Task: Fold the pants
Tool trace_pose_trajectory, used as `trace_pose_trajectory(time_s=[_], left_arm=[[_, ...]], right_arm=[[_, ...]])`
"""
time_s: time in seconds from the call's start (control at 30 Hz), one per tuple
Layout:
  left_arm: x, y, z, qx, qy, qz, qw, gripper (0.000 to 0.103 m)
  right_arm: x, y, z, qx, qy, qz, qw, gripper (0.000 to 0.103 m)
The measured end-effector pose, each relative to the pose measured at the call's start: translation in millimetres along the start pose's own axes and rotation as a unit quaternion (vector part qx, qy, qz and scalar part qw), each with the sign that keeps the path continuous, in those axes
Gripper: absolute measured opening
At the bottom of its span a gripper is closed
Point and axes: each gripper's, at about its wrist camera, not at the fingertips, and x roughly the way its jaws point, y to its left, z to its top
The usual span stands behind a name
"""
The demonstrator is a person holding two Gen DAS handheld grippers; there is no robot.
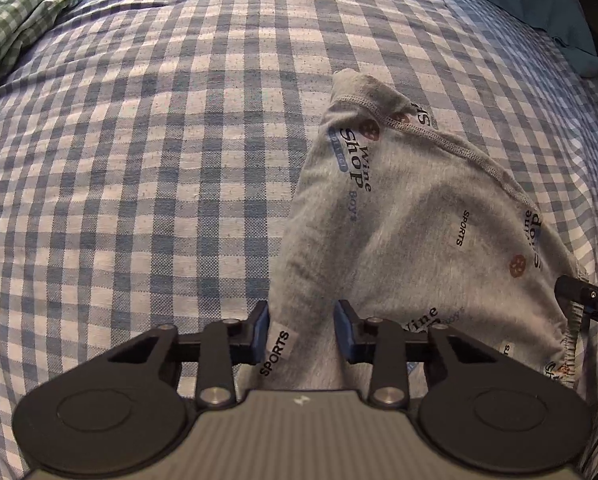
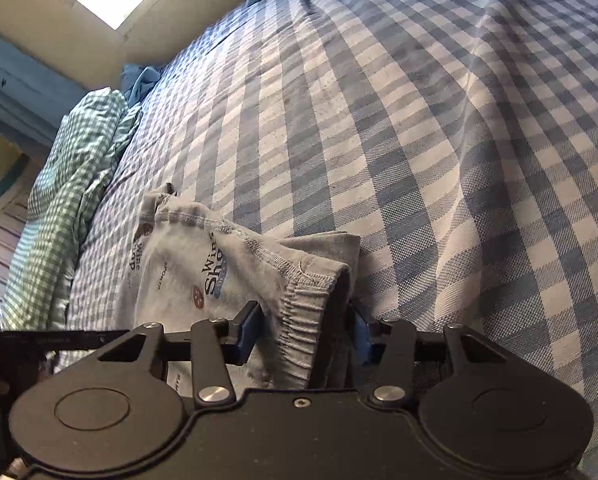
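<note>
Left gripper clenched on grey printed cotton pants leg; right gripper grasping elastic waistband; pants lie on blue-white checked bed cover.

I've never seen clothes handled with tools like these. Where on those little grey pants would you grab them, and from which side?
Grab the grey pants at the gathered elastic waistband, coming down from above at the near edge. There the cloth bunches into a thick ridge that stands between the right tongs. The left tongs straddle a raised fold at the opposite near corner, so both ends could probably lift together.
</note>
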Motion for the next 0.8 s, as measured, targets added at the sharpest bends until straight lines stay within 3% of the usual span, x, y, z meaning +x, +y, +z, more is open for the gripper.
trace_pose_trajectory(time_s=[0.13,0.3,0.43,0.57,0.8], left_arm=[[-8.9,-13.4,1.0,-0.003,0.004,0.017,0.9998,0.016],[-27.9,-38.8,-1.5,0.011,-0.012,0.047,0.9988,0.011],[-50.9,-55.9,-10.3,0.001,-0.035,0.035,0.9987,0.01],[-78.1,-60.6,-25.8,-0.018,-0.046,0.026,0.9984,0.009],[-117.1,-23.0,-88.0,-0.046,-0.021,-0.003,0.9987,0.009]], right_arm=[[2.3,-4.9,2.0,0.039,-0.004,0.007,0.999,0.05],[-3.7,16.0,-5.5,0.005,-0.022,-0.038,0.999,0.017],[-20.7,45.5,-20.3,-0.044,-0.054,-0.071,0.995,0.013],[-42.6,72.0,-34.8,-0.076,-0.075,-0.068,0.992,0.012],[-72.9,100.0,-67.8,-0.111,-0.052,-0.056,0.991,0.012]])
